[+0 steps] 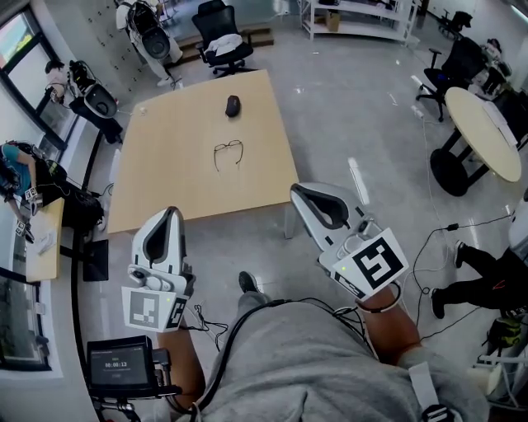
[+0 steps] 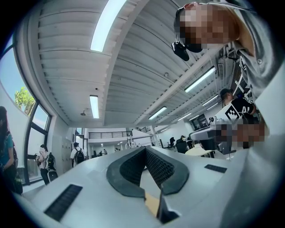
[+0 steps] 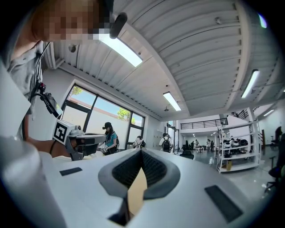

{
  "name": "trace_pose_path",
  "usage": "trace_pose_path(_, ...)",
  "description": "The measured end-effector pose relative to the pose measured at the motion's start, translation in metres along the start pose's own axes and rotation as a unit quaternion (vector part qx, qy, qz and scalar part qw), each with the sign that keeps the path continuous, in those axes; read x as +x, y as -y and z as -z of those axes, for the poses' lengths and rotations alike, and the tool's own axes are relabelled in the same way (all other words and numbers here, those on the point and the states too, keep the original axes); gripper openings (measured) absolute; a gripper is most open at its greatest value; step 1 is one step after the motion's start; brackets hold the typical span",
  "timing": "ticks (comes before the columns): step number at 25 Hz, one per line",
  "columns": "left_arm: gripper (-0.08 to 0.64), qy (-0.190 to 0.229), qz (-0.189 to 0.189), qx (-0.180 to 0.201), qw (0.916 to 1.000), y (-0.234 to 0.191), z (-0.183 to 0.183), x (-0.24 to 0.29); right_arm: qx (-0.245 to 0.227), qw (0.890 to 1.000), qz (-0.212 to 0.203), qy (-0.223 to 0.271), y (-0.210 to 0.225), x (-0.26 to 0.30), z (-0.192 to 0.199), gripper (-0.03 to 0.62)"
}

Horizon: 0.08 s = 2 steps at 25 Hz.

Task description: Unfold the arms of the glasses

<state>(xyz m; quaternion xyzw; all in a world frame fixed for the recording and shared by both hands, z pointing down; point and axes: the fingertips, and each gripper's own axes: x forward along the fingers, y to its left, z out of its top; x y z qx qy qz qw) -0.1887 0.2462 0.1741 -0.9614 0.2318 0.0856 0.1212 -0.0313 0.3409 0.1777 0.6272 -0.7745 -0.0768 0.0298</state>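
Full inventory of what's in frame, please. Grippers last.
table: 1, light wood, centre
glasses: 1, dark frame, mid-table
computer mouse: 1, black, on table beyond glasses
office chair: 1, black, beyond table
second office chair: 1, black, by round table
round table: 1, light top, right edge
shelving: 1, white, top
screen unit: 1, black, lower left
left gripper: 1, white, shut, empty, near table's front edge
right gripper: 1, white, shut, empty, near table's front corner

1. Head view: on the person's head, steeply down; wooden table (image 1: pixel 165 165) ahead, left gripper (image 1: pixel 172 212) and right gripper (image 1: pixel 297 191) close below.
2. Left gripper view: along own jaws, tilted toward ceiling (image 2: pixel 133 67); right gripper at frame right.
3. Right gripper view: level along own jaws, windows (image 3: pixel 102 120) at left.
4. Shared by both gripper views: balcony railing (image 2: pixel 109 133).
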Motion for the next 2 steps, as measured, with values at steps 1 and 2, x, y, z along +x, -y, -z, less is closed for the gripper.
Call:
trace_pose_path(1,0.005,0.000,0.002,0.001,1.0000,0.0020,-0.0009,0.0001,0.000,1.000,0.001,0.000,0.0001,-0.0020,-0.0005,0.006)
trace_pose_path(2,0.005,0.000,0.003,0.002,1.0000,0.0039,-0.0017,0.0001,0.000,1.000,0.002,0.000,0.0002,-0.0039,-0.0010,0.007)
